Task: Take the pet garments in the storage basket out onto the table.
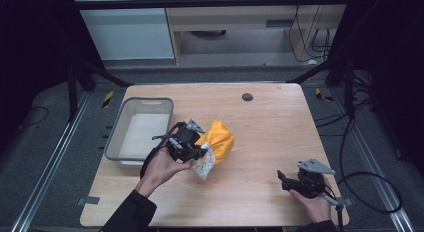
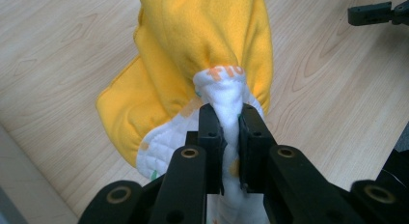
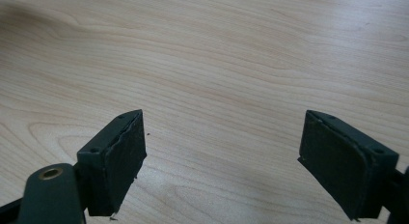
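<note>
A yellow cloth (image 1: 220,139) with a white printed lining is seen pinched in the left tongs (image 1: 192,152) near the middle of the wooden surface (image 1: 270,127), just right of a grey bin (image 1: 142,129). In the left gripper view, the jaws are shown clenched on a gathered white fold of the cloth (image 2: 207,55), with the yellow bulk hanging away beyond the jaw tips. The cloth's long axis is seen running from the tongs toward the far right of the surface. The right tongs (image 1: 292,182) are held low at the near right corner, well apart from the cloth, with jaws spread wide and nothing between them; in the right gripper view, bare wood (image 3: 217,64) is seen past them. The left hand is judged much the nearer to both cloth and bin, so any drop into the bin would likely fall to it. Open room is left across the right half of the surface; the near edge lies close to both hands.
</note>
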`<state>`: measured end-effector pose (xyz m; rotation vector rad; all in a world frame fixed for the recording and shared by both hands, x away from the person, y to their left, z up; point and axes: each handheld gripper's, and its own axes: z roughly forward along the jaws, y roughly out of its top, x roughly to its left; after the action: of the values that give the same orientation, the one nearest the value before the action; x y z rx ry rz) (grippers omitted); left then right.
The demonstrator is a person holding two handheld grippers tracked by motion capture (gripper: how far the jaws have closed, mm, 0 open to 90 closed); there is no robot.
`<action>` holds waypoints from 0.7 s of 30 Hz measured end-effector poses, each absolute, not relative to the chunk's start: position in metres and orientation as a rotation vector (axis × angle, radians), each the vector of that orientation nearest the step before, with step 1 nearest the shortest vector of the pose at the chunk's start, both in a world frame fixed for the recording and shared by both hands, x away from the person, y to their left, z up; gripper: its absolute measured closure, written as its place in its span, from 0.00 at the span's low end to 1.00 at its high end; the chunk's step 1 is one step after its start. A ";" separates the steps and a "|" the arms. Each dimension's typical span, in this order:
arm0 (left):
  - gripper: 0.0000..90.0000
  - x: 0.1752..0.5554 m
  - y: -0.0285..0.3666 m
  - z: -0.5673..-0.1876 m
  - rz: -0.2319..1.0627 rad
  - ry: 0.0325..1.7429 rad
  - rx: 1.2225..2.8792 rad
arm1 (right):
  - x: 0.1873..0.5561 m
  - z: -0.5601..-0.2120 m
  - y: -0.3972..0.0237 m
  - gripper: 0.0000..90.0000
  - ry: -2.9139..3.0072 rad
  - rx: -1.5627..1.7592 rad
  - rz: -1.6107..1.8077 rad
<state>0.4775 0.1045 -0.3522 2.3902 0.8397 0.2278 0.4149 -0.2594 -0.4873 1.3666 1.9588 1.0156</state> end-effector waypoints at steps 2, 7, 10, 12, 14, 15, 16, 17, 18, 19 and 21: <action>0.91 0.478 0.101 -0.354 0.224 0.830 2.399 | 0.415 -0.487 -0.259 0.18 1.959 1.367 1.016; 0.91 0.478 0.091 -0.359 0.210 0.815 2.407 | 0.415 -0.488 -0.260 0.18 1.958 1.366 1.016; 0.91 0.478 0.084 -0.363 0.201 0.800 2.413 | 0.415 -0.487 -0.260 0.18 1.957 1.365 1.016; 0.91 0.478 0.081 -0.365 0.194 0.792 2.414 | 0.415 -0.487 -0.260 0.18 1.957 1.366 1.015; 0.91 0.477 0.077 -0.368 0.195 0.784 2.416 | 0.415 -0.487 -0.260 0.18 1.956 1.365 1.015; 0.91 0.478 0.076 -0.369 0.191 0.782 2.419 | 0.415 -0.487 -0.260 0.18 1.956 1.365 1.015; 0.91 0.478 0.074 -0.371 0.187 0.776 2.424 | 0.415 -0.488 -0.260 0.18 1.956 1.364 1.015; 0.91 0.478 0.073 -0.372 0.183 0.777 2.423 | 0.415 -0.488 -0.260 0.18 1.956 1.365 1.014; 0.91 0.478 0.071 -0.373 0.180 0.774 2.431 | 0.415 -0.488 -0.260 0.18 1.956 1.364 1.014; 0.91 0.478 0.070 -0.375 0.178 0.771 2.432 | 0.415 -0.488 -0.260 0.18 1.956 1.364 1.015; 0.91 0.479 0.067 -0.379 0.171 0.771 2.438 | 0.415 -0.488 -0.260 0.18 1.956 1.364 1.014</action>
<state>0.4785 0.0670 -0.3786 2.4385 0.7705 0.1710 0.4148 -0.2599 -0.4876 1.3638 1.9560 1.0142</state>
